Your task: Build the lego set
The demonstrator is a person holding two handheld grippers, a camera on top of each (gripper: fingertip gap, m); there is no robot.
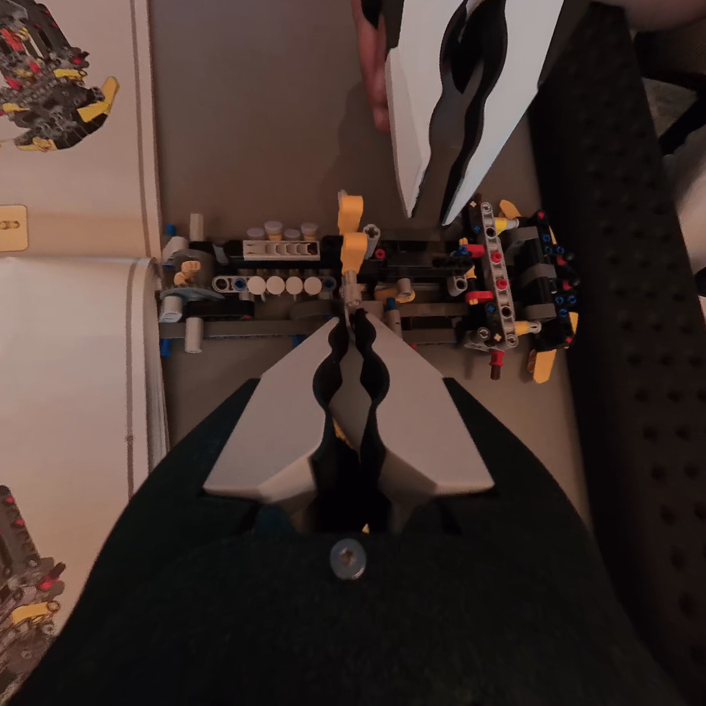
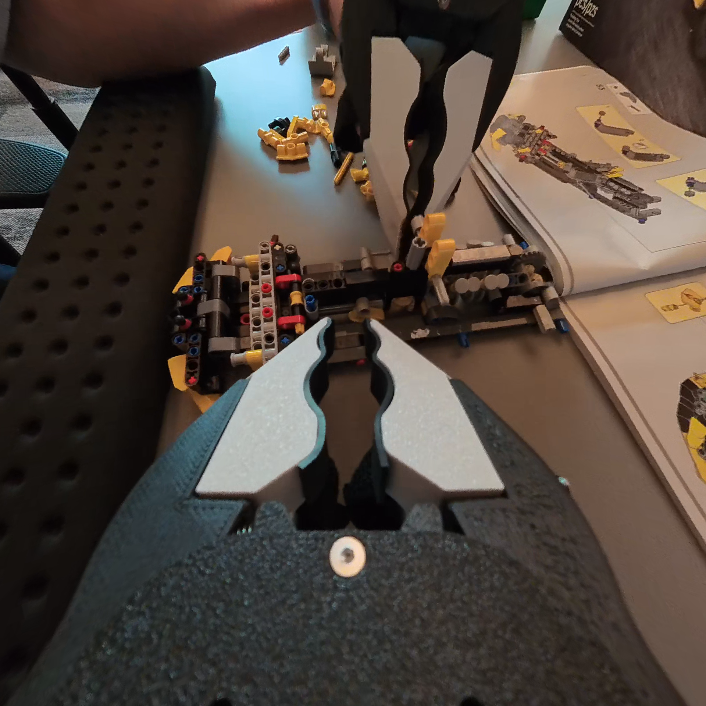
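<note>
The long black, grey and yellow lego model lies across the grey table; it also shows in the right wrist view. My left gripper is shut on a thin pale pin under a small yellow-and-grey connector piece, held upright at the model's middle. From the right wrist view this gripper comes down beside the yellow connector. My right gripper has its jaws a little apart, closed around a dark section of the model's near edge. In the left wrist view it reaches the model's far side.
The open instruction booklet lies by one end of the model, also seen in the left wrist view. Loose yellow parts lie behind the model. A black perforated pad borders the other end. A dark box stands behind the booklet. The grippers' ends are close to 7 centimeters from one another.
</note>
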